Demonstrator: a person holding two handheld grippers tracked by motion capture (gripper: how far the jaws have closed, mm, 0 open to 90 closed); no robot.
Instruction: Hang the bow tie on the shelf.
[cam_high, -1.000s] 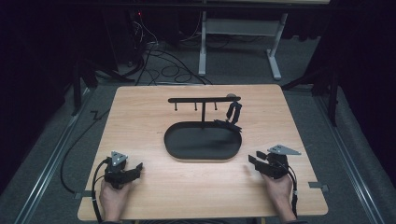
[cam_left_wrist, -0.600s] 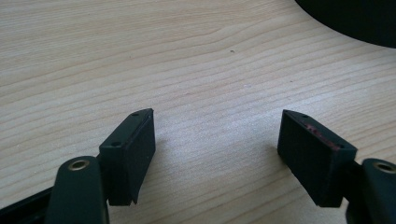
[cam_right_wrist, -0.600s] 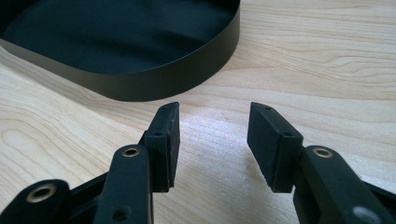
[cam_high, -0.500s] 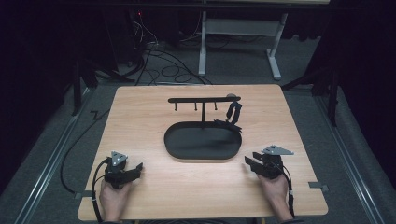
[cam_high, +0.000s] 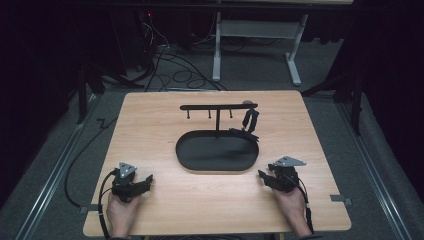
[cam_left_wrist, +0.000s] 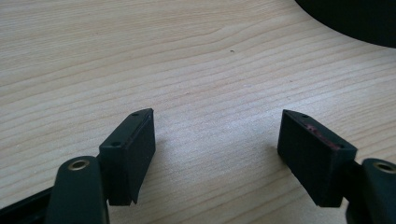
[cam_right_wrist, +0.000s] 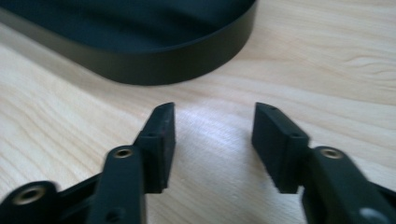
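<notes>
A black oval tray (cam_high: 186, 159) lies at the middle of the wooden table (cam_high: 150, 130), with a black T-shaped rack (cam_high: 218, 107) rising from its far side. A dark object (cam_high: 249, 121) hangs from the rack's right end. My left gripper (cam_high: 145, 182) rests at the table's front left, open and empty, its jaws wide over bare wood (cam_left_wrist: 215, 135). My right gripper (cam_high: 264, 178) sits at the front right, open with nothing between its jaws, pointing at the tray's rim (cam_right_wrist: 187, 63) a short way ahead.
The table's front edge runs just behind both hands. Cables (cam_high: 170, 65) and a white metal frame (cam_high: 257, 37) lie on the floor beyond the far edge. Metal rails (cam_high: 55, 170) flank the table on both sides.
My right gripper has shifted slightly left toward the tray. The left gripper has stayed put.
</notes>
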